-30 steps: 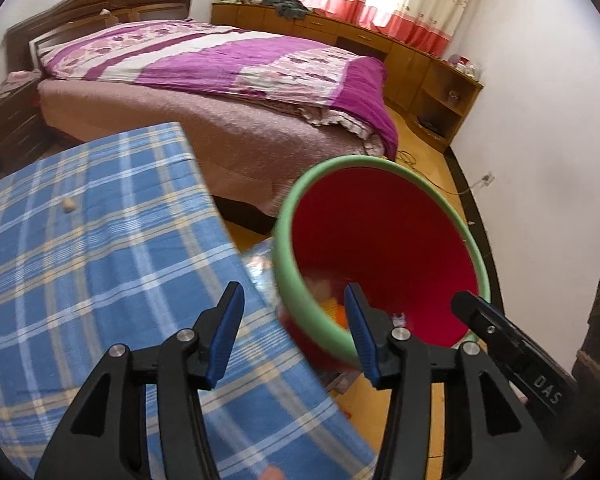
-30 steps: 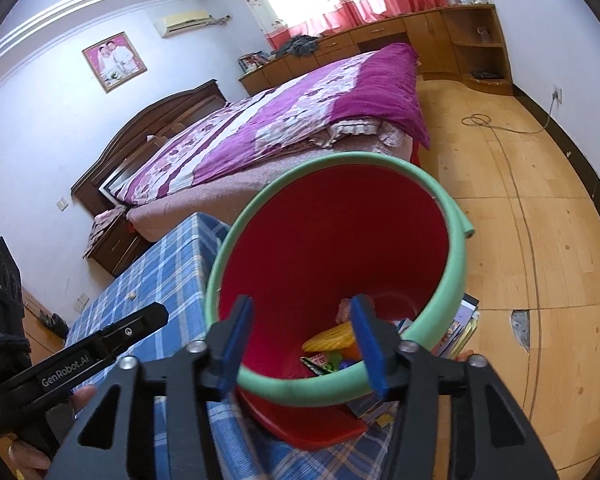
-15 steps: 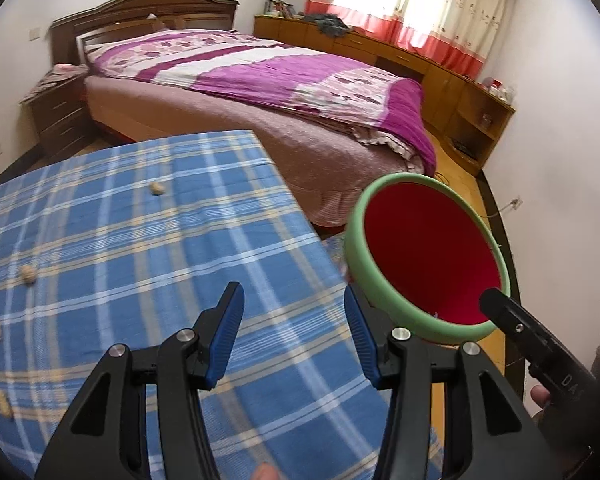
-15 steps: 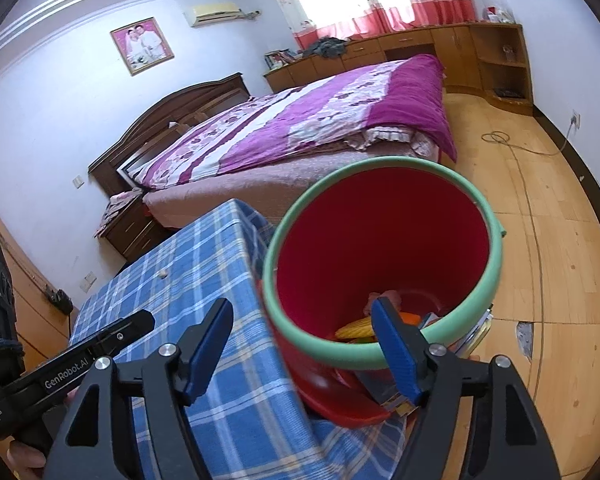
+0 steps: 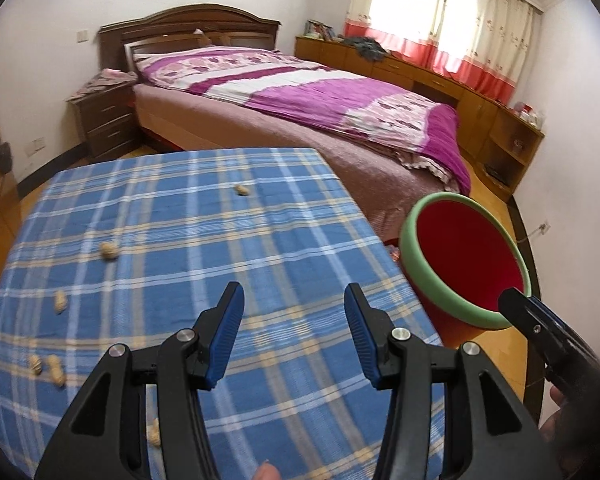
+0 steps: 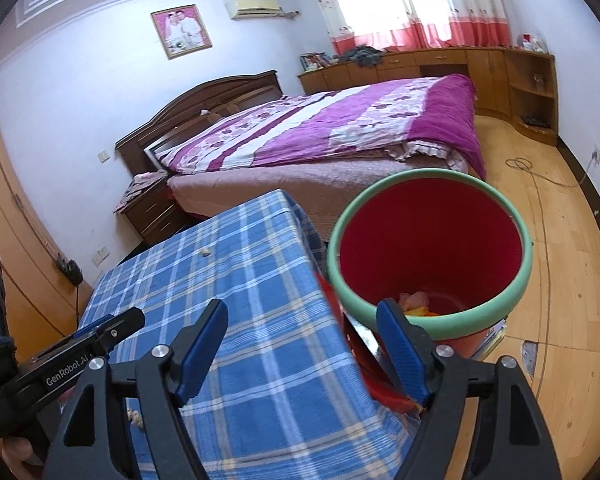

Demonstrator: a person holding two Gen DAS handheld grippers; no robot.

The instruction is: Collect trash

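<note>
Left wrist view puts the left tool (image 5: 292, 336) nearest, its blue pads apart with nothing between them, hanging over the near part of the blue plaid tabletop (image 5: 284, 240). The trash left to collect looks like peanut shells: one just left of the tool's base (image 5: 154, 437), a pair (image 5: 46, 367) at the tabletop's left edge, one above them (image 5: 60, 302), another farther in (image 5: 109, 251), and a lone one (image 5: 242, 190) toward the far edge; all lie well left of the bin (image 5: 464, 264), which stands off the tabletop's right side with waste already in it (image 6: 416, 305). In the right wrist view the right tool (image 6: 300, 354) straddles the tabletop's bin-side edge, jaws opening and empty. To do this step well, I would take the shell closest to the left tool first, come down with the pads either side of its long axis and close gently, since a hollow shell probably crushes or skids on cloth; then carry it over the green rim before letting go. Against the earlier frames, both views have swung away from the bin: it filled the centre then and now sits right of the left tool, while far more tabletop and more shells show, and the right tool's jaws stand wider. Behind the tabletop, the bed (image 5: 300, 92).
</note>
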